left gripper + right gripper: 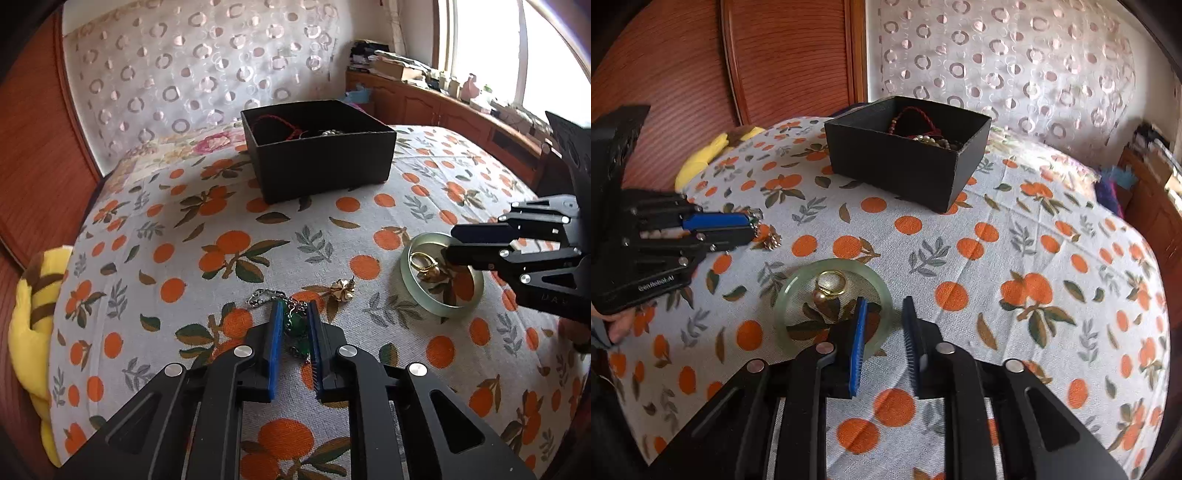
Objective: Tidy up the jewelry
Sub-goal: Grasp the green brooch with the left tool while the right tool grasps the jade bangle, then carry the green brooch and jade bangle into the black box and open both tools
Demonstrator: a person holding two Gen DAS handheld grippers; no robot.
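My left gripper [294,306] points down at the orange-print cloth, shut on a silver chain with green beads [295,325] that lies between its blue pads. The right wrist view shows that gripper [753,226] at the left with the chain [756,214] at its tips. My right gripper [885,308] straddles the near rim of a pale jade bangle [834,263], one finger inside and one outside, shut on it; the bangle [439,307] lies flat. A gold ring [833,282] and a pearl piece [817,295] rest inside it. A gold flower earring [342,290] lies between the two.
An open black box [325,166] stands further back on the bed [192,236], holding a red cord bracelet [916,114] and pearly beads [932,140]. A yellow plush [29,332] hangs off the left edge. A wooden headboard stands behind, and a cluttered window cabinet [424,99] is at right.
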